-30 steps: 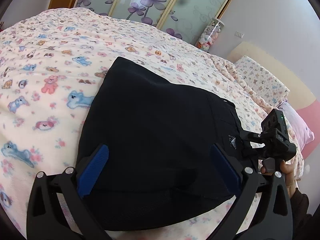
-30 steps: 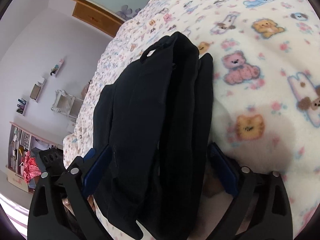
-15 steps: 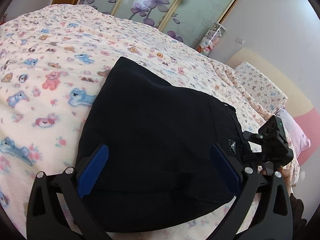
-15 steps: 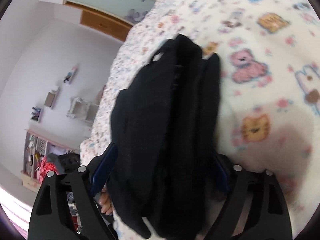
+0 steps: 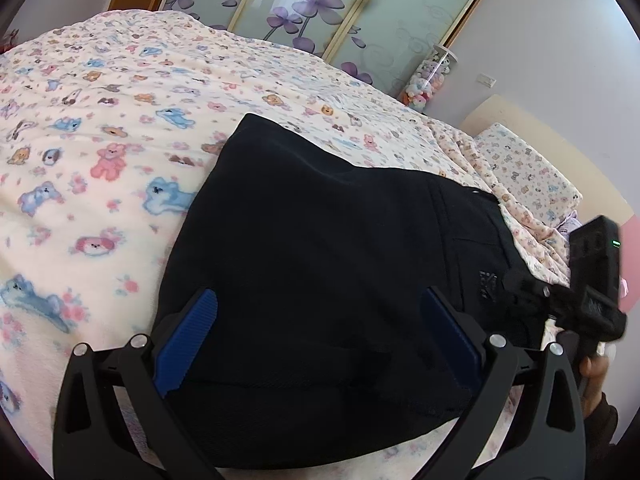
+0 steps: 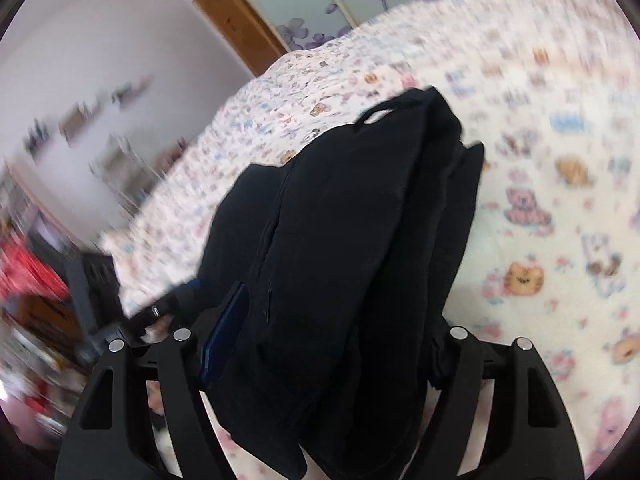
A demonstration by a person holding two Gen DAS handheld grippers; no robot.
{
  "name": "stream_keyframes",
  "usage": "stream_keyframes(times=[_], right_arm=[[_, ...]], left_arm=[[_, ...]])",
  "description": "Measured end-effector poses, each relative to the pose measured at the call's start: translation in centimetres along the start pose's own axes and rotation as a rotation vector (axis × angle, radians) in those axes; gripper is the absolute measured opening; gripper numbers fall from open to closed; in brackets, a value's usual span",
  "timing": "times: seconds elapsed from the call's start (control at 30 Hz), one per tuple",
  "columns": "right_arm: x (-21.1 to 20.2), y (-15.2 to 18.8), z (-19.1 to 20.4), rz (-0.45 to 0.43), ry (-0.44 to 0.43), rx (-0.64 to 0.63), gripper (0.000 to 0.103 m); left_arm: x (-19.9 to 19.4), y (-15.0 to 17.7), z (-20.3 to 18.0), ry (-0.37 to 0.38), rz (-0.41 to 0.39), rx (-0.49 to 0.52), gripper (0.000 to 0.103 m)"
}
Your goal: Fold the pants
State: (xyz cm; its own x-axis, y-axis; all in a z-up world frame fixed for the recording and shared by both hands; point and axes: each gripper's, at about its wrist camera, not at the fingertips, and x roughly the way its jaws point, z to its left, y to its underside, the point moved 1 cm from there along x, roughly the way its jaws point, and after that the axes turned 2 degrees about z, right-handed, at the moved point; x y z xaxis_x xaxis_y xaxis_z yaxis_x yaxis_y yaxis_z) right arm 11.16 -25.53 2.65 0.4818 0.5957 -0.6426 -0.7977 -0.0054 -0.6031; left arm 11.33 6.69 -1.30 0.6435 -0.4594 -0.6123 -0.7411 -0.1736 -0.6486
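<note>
On the bed [image 5: 100, 128], folded black pants [image 5: 320, 260] lie between both wide-spread claws [image 5: 320, 344] [image 6: 328, 344].

Both the left gripper [image 5: 320, 336] and the right gripper [image 6: 328, 344] have fingers spread wide, angled downward.

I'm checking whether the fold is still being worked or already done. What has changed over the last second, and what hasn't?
The right tongs swung: their view is now motion-blurred, the room and wooden door have come further into frame, and their fingers have narrowed around the folded black pants. The left tongs stay wide open over the pants, only shifting slightly. The pants still lie folded on the teddy-bear blanket.
</note>
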Motion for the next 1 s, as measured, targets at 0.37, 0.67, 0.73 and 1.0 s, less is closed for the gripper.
stream_keyframes(times=[0.37,0.67,0.73,1.0], right_arm=[[1.4,0.6,-8.0,0.038,-0.211,0.409,0.073],[2.2,2.2,-10.5,0.021,-0.303,0.526,0.05],[2.1,2.3,-10.0,0.008,-0.298,0.508,0.043],[0.4,-0.2,-3.6,-0.09,-0.268,0.265,0.039]], left_arm=[[0.0,0.1,-0.2,0.003,-0.002,0.01,0.101],[0.1,0.1,-0.3,0.002,-0.002,0.014,0.101],[0.1,0.2,-0.3,-0.003,-0.002,0.018,0.101],[0.2,0.1,0.1,-0.026,-0.003,0.009,0.101]])
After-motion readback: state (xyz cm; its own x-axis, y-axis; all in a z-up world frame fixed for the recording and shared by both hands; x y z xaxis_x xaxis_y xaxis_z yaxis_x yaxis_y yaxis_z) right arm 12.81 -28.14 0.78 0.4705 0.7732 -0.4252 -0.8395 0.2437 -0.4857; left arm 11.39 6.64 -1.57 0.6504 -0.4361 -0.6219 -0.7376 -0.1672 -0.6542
